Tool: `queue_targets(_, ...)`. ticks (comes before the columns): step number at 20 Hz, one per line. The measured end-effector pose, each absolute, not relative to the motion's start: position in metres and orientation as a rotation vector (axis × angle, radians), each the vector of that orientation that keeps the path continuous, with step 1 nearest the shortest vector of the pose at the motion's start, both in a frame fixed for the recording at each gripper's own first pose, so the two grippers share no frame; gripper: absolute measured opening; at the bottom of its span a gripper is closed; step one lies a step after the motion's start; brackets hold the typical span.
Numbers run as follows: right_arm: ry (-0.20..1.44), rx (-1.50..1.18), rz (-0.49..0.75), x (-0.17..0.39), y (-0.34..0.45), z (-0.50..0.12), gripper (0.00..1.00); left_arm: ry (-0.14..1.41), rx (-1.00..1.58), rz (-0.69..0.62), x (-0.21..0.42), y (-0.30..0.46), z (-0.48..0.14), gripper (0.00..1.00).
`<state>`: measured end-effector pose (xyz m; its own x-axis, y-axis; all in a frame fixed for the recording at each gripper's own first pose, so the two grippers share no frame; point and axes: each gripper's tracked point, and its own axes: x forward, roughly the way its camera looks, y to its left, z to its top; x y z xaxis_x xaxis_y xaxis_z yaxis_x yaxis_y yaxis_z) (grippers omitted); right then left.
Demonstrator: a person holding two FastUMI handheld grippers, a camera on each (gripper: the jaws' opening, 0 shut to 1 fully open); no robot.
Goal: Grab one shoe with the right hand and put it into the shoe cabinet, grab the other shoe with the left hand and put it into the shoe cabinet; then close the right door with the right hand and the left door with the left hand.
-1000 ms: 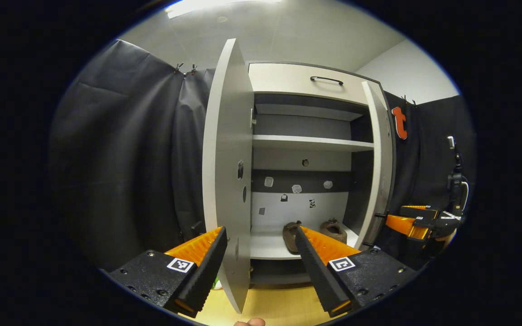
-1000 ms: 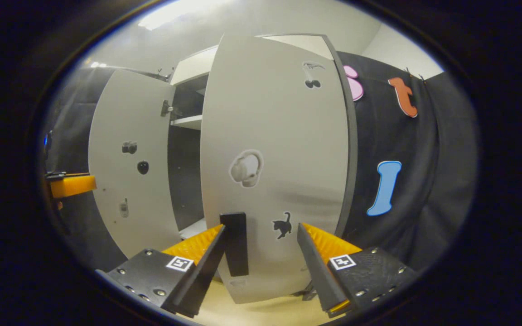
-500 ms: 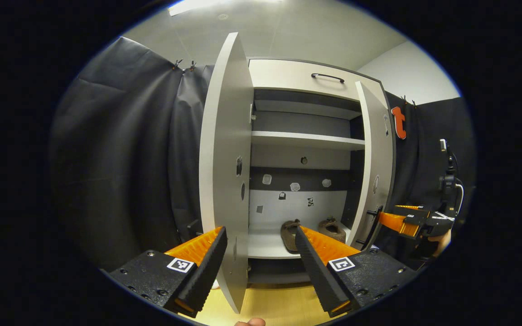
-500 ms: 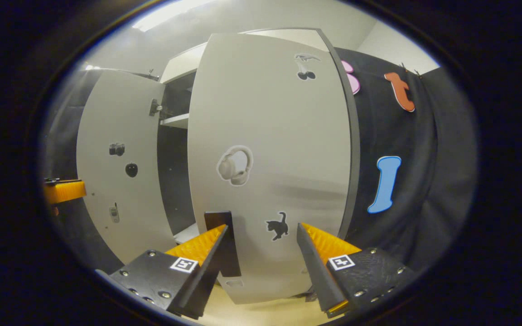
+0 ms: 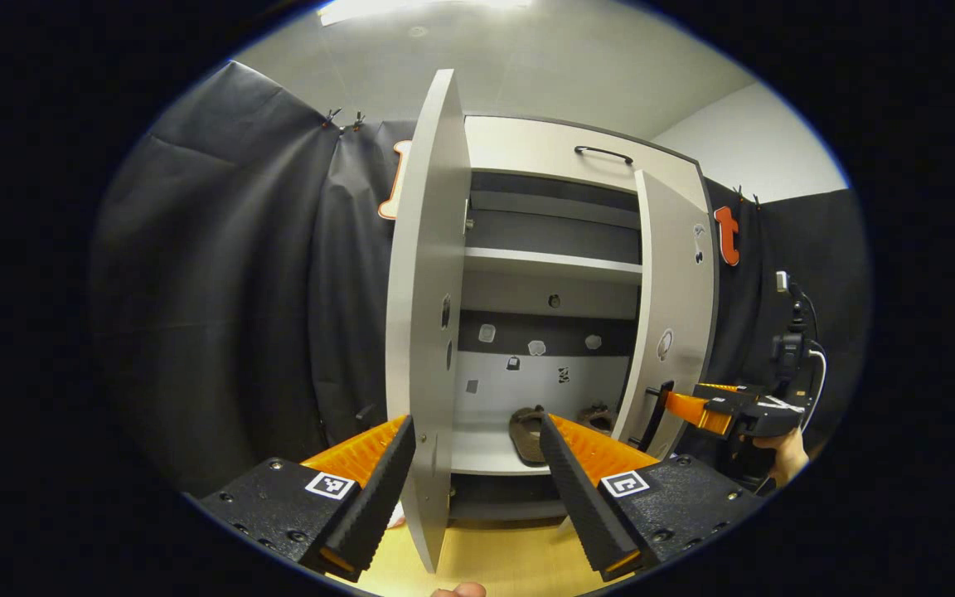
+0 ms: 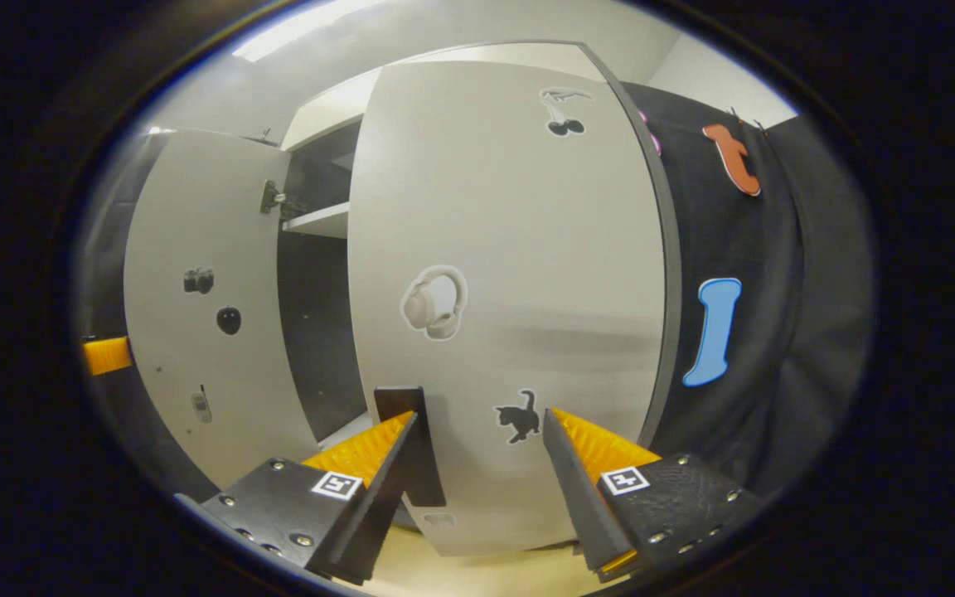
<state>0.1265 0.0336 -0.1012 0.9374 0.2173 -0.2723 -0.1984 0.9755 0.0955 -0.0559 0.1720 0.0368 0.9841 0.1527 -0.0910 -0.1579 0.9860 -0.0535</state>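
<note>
Cabinet: tall pale-grey shoe cabinet (image 5: 544, 145) with dark inner panels, black bar handle on the top front, 2 doors, standing against black booth cloth on a light wooden floor (image 5: 494, 564).
Shoes: 2 brown, low, slipper-like shoes (image 5: 527, 427) side by side on the cabinet's bottom white shelf (image 5: 482, 452), toward the right half; the right one partly hidden behind the right door.
Left door: pale-grey panel (image 5: 428, 332), swung wide, seen nearly edge-on in the left gripper view; small dark stickers on its inner face.
Right door: pale-grey panel (image 6: 519, 282), partly swung in, gap to the cabinet interior at its left edge; headphone, cat and cherry stickers on its outer face; vertical black bar handle (image 6: 411, 444) low near that edge.
Left tool (image 5: 475, 448): fingers apart, gripping nothing, the left door's edge between them in the picture; contact not clear.
Right tool (image 6: 477, 448): fingers apart, left finger just beside the black handle, right finger near the cat sticker; touch on the door not clear. From the left gripper view, its tip at the handle, a hand (image 5: 784, 452) holding it.
</note>
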Motion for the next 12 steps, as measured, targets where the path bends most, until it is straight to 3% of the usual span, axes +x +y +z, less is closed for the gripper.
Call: queue_targets(12, 0.271, 0.069, 0.169, 0.153, 0.045, -0.105, 0.89, 0.051, -0.058, 0.303, -0.108, 0.233, 0.059, 0.92)
